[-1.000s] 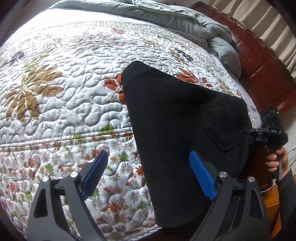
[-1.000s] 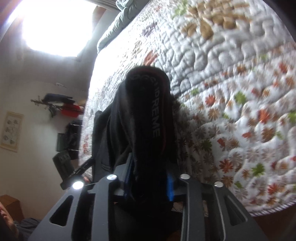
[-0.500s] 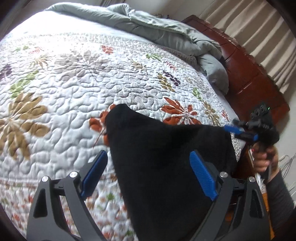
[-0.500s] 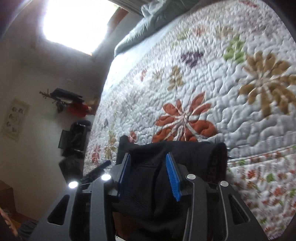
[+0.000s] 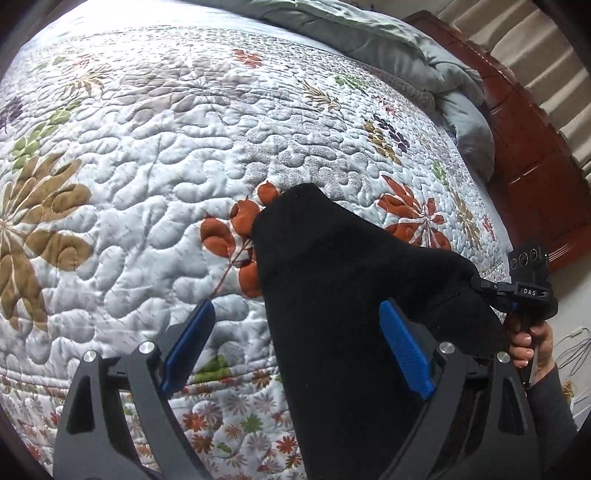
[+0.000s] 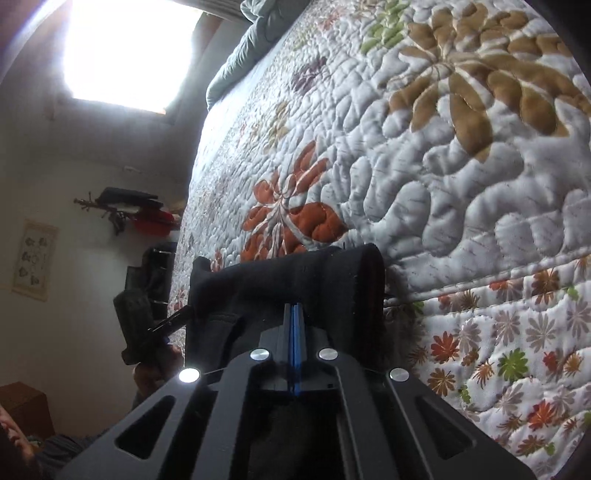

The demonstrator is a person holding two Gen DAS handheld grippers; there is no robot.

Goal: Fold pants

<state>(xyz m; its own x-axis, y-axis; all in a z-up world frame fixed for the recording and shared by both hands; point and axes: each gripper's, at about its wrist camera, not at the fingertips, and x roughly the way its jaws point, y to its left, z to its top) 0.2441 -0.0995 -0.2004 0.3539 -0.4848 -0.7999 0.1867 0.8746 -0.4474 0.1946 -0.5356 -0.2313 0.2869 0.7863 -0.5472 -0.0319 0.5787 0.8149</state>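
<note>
- On the left tongs (image 5: 295, 306): spread wide, gripping nothing, poised above the near edge of the bed with the blue pads (image 5: 402, 350) clear of the cloth.
- Between and under those pads: the black pants (image 5: 351, 295), lying on the quilt (image 5: 147, 184) and hanging down over the bed's near edge.
- On the right tongs (image 6: 293, 308): clamped tight, pads pressed together on the pants' edge, as seen from the left-wrist camera at the cloth's right corner (image 5: 480, 286).
- Behind the right tongs: a hand (image 5: 532, 343) around the handle, with a dark sleeve (image 5: 550, 406) below it.
- At the far tip of the pants: resting on an orange flower (image 5: 236, 236) printed on the quilt.
- From the right-wrist view: a thick folded edge of the pants standing up just ahead of the closed pads, hiding the quilt directly behind it.
- Farther along the bed: a grey-green duvet (image 5: 369, 33) bunched at the far end, well apart from the pants.
- Beside the bed: a dark red wooden frame (image 5: 535, 177) and pale curtains (image 5: 554, 55).
- Across the room in the right-wrist view: a bright window (image 6: 125, 48), a picture on the wall (image 6: 35, 258) and a rack with dark and red things (image 6: 129, 210).
</note>
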